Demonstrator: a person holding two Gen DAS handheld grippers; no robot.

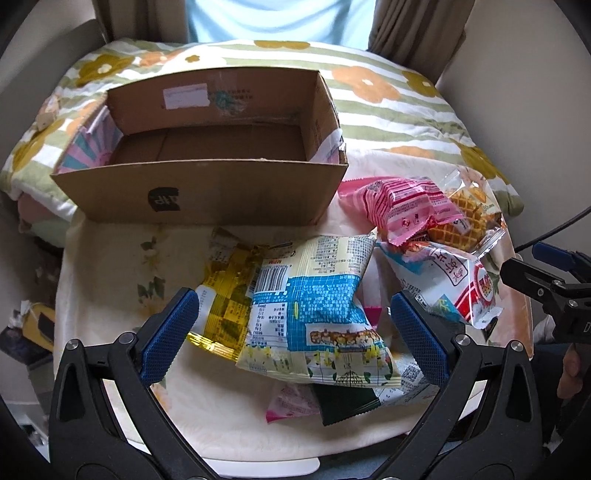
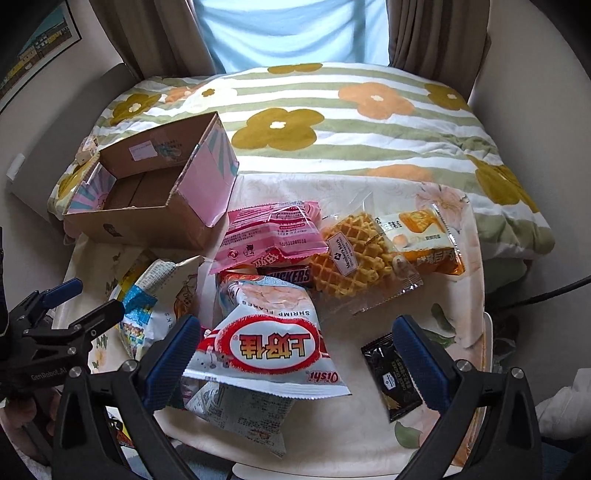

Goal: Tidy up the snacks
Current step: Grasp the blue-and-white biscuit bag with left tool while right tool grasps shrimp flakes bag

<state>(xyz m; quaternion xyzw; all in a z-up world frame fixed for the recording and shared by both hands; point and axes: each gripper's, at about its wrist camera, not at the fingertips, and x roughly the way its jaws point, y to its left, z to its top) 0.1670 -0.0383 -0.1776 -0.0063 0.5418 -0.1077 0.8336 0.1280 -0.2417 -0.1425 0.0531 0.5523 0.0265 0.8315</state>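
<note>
1. The left gripper (image 1: 295, 332) has its two blue fingers wide apart and holds nothing. Just beyond and between the fingers lies a blue and cream snack bag (image 1: 314, 314), on top of a yellow bag (image 1: 225, 295) that sticks out toward the left finger.
2. The right gripper (image 2: 295, 354) is also spread open and empty. Between its fingers lies the white and red shrimp flakes bag (image 2: 266, 343); a small black sachet (image 2: 391, 376) lies by its right finger, partly hidden by it.
3. The snacks rest on a small table (image 2: 369, 424) with a pale flowered cloth.
4. A little further from the right gripper, a pink packet (image 2: 269, 232) covers part of a Snickers bar (image 2: 288, 275). To the right of them are a waffle in a clear wrapper (image 2: 354, 254) and an orange packet (image 2: 424, 240).
5. Beyond the left gripper stands the open cardboard box (image 1: 207, 192), empty inside; its near wall faces the snack pile.
6. Behind everything is a bed cover with flowers and green stripes (image 2: 332, 122), then brown curtains (image 2: 436, 33).
</note>
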